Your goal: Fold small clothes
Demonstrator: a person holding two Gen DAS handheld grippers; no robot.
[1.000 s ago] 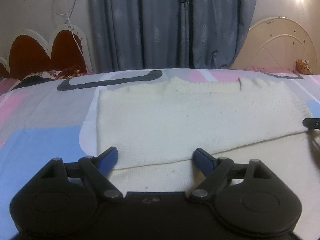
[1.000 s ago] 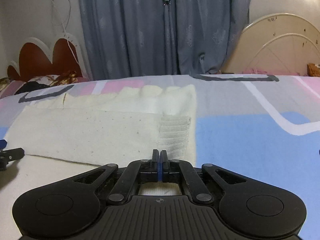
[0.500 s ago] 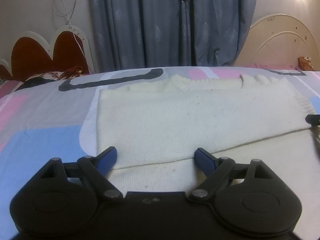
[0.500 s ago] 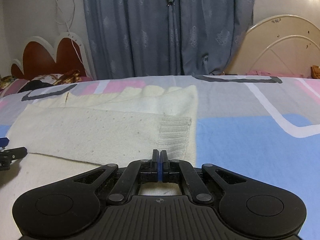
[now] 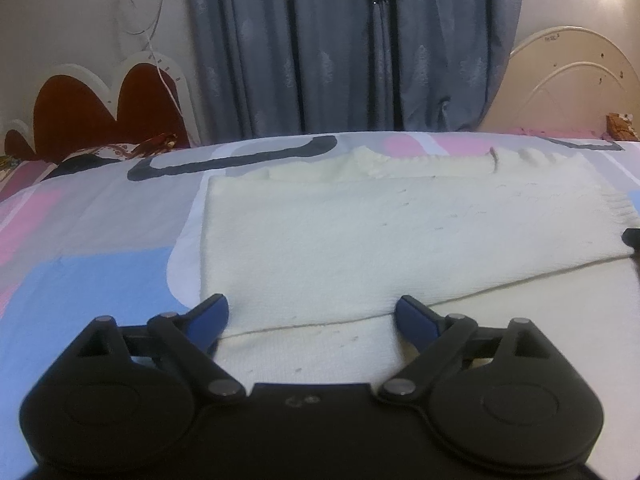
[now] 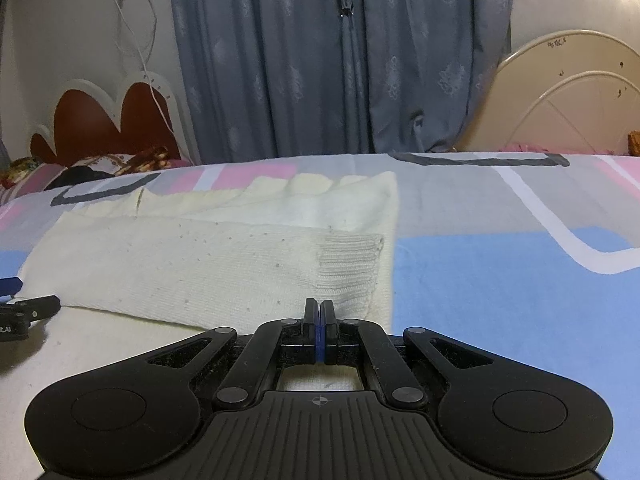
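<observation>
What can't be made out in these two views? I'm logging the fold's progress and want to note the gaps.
- Cream sweater: its near hem is hidden behind the left gripper in the left wrist view; its jaws are opening, no cloth pinched.
- Right gripper: shut; whether cloth is caught between its tips, the right wrist view cannot show.
- Sleeve cuff: what lies under it is covered.
- The person: out of both views.
</observation>
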